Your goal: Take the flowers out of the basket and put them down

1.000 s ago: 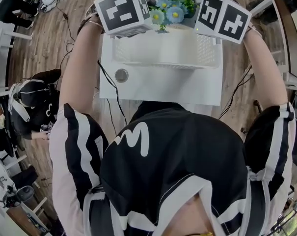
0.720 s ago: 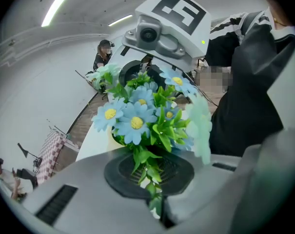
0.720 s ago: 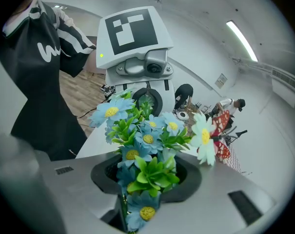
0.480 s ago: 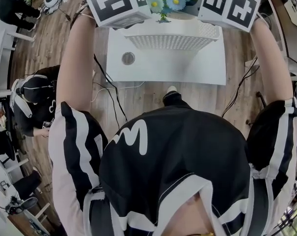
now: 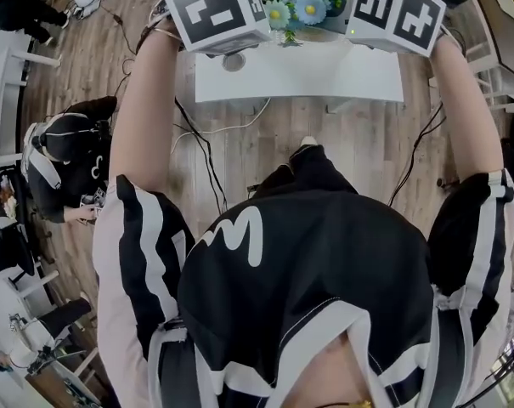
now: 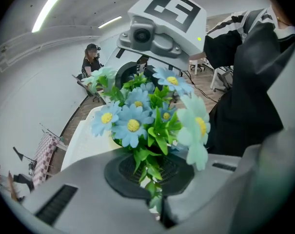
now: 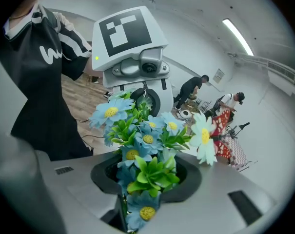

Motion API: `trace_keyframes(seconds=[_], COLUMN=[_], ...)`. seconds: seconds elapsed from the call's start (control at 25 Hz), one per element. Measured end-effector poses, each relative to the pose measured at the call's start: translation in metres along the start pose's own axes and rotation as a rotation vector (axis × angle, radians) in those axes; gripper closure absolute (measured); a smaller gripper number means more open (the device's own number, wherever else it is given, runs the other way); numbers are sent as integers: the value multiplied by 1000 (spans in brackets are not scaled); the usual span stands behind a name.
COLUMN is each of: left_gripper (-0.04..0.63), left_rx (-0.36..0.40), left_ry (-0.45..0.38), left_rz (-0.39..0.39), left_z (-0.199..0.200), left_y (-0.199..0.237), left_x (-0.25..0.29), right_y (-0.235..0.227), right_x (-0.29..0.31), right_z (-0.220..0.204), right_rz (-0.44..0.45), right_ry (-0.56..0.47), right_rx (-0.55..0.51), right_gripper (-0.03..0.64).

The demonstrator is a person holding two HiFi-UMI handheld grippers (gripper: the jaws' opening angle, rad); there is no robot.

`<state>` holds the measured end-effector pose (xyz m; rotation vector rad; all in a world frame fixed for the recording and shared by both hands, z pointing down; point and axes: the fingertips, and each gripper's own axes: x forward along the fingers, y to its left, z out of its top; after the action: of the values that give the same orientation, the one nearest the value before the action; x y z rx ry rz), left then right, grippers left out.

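A bunch of artificial blue and pale daisies (image 5: 301, 2) with green leaves hangs in the air between my two grippers, above the white table's (image 5: 299, 79) far side. My left gripper (image 6: 154, 191) is shut on the thin green stems under the flowers (image 6: 142, 121). My right gripper (image 7: 137, 199) clamps the leafy lower part of the flowers (image 7: 147, 145) from the opposite side. In the head view the left gripper (image 5: 261, 19) and right gripper (image 5: 352, 14) face each other at the top edge. No basket shows in any view.
A small round disc (image 5: 234, 60) lies on the table's left part. Cables (image 5: 207, 155) trail over the wooden floor in front of the table. A seated person (image 5: 65, 143) is at the left, and other people stand far off in the room.
Both grippers carried the flowers together while the person stepped back from the table. The table slid toward the top of the head view, and the white basket has dropped out of sight.
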<state>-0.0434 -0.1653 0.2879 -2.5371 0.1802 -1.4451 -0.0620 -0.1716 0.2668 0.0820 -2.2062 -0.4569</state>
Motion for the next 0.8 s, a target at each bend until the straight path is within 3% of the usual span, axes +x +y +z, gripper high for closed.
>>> trace_keyframes(seconds=[0.12, 0.32, 0.56, 0.8], left_gripper=[592, 592, 592, 592], left_rx=[-33, -71, -10, -75], left_ry=[85, 27, 86, 87], left_rz=[-12, -15, -43, -127], left_z=[-23, -27, -17, -33], left_y=[-14, -20, -41, -59], left_x=[12, 17, 28, 58], right_y=[19, 26, 46, 68], right_x=[13, 21, 14, 38], right_z=[-14, -17, -25, -47], right_rz=[30, 14, 56, 134], right_ry=[16, -18, -12, -11], right_rx=[28, 21, -10, 53], right_gripper=[456, 457, 457, 457])
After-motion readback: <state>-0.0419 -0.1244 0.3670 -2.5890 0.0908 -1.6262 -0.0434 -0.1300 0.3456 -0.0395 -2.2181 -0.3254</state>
